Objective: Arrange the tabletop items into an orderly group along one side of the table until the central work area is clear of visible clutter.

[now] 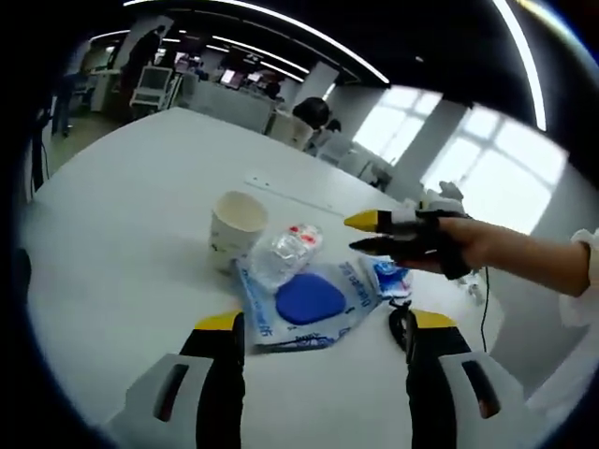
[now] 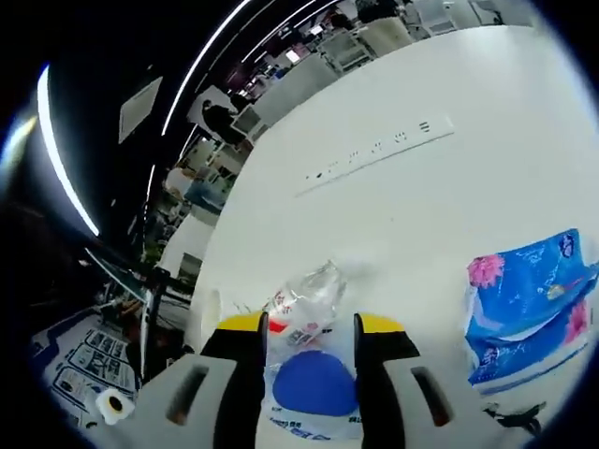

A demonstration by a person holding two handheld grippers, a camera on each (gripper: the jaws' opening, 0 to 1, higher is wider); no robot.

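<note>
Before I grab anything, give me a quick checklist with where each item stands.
1. Left gripper open: ok, fingers apart and nothing between them.
2. Right gripper open: ok, fingers apart above the pile.
3. Paper cup upright: ok, though whether it holds anything: cannot tell.
4. Crumpled clear bottle free to lift: not ok, it lies on the plastic pack with the blue disc.
5. Centre of the table tidy: not ok, cup, bottle, pack and tissue packet lie there.
</note>
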